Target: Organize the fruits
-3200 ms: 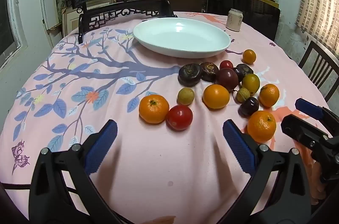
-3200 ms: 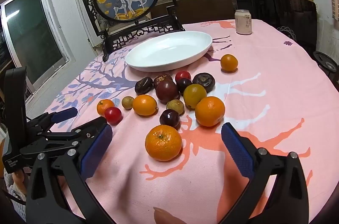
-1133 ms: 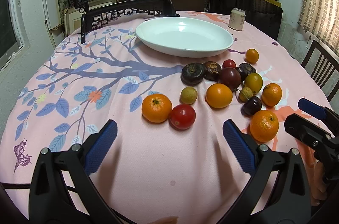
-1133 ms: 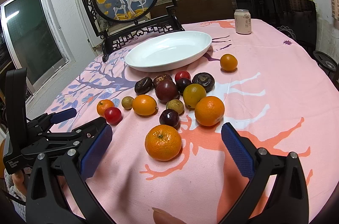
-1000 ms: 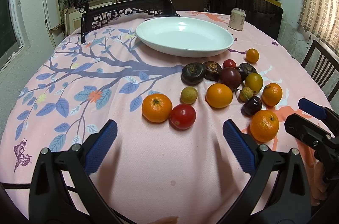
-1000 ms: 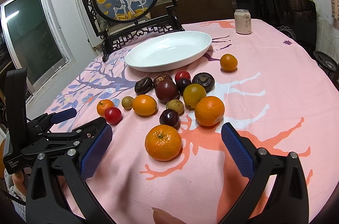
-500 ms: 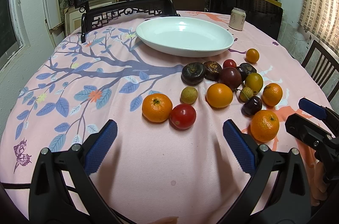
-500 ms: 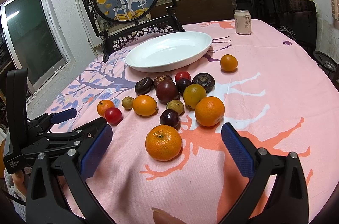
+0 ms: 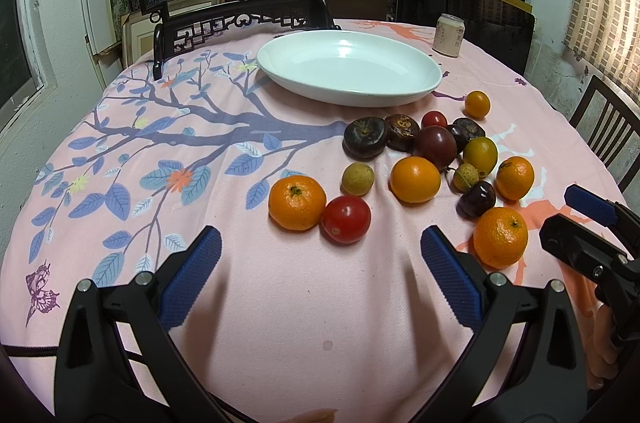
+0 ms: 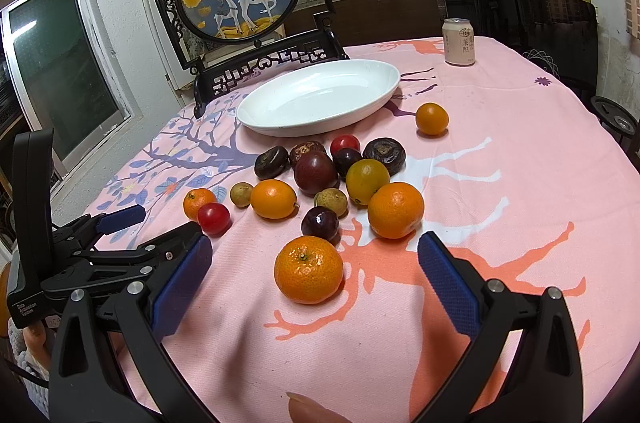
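On the left, the left tongs (image 9: 320, 259) hang wide and empty, low over the pink table (image 9: 120, 143), facing a mandarin (image 9: 297, 202) and a tomato (image 9: 346, 219) that touch each other. The white dish (image 9: 348, 67) beyond holds nothing, so I'd say sorting has not begun and the fruit awaits transfer. The main heap (image 10: 340, 175) lies loose near the dish's front rim, one small orange (image 10: 431, 119) apart. Rightward, the right tongs (image 10: 314, 269) gape wide around the nearest mandarin (image 10: 308, 269) without touching it, likely lined up for a first pick. The can (image 10: 459, 42) bears Chinese characters I cannot read surely.
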A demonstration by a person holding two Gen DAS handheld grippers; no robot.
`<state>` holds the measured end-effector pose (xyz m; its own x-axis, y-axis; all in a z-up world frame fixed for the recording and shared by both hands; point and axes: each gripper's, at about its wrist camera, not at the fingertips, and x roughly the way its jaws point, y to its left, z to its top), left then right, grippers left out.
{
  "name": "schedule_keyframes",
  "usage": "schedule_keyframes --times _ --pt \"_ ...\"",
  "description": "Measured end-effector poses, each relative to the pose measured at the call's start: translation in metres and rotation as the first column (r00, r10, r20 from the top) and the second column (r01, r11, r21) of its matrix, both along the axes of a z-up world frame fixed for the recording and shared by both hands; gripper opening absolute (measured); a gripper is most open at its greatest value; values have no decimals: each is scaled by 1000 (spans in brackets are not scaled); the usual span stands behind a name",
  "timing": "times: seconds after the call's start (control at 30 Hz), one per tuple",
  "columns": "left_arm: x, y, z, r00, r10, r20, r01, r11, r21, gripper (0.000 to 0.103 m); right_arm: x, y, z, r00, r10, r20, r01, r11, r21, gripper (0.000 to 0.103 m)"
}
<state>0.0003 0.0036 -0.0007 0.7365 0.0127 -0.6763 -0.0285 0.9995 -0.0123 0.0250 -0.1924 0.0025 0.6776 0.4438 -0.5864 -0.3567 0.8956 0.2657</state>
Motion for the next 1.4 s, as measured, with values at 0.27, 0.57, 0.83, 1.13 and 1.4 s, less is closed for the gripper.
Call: schedule_keyframes --times 0.27,0.57,0.83,1.13,1.4 --pt "0 0 0 1000 -1 -1 1 1000 0 101 0 0 0 1000 0 0 0 1000 0 102" --pt "4 6 -9 999 -13 -48 12 1000 -23 101 5 0 -6 999 17 -50 -16 1000 4 102" --pt "16 19 -34 975 -73 -212 74 997 -1 101 15 -4 -25 982 -11 -191 -33 974 -226 102" --pt "13 13 -34 964 -124 -234 135 990 34 101 13 -24 -43 975 14 -221 -93 932 -350 102" --pt "18 22 -20 966 -162 -202 165 986 -2 101 10 -26 -40 976 23 -217 -98 935 -341 102"
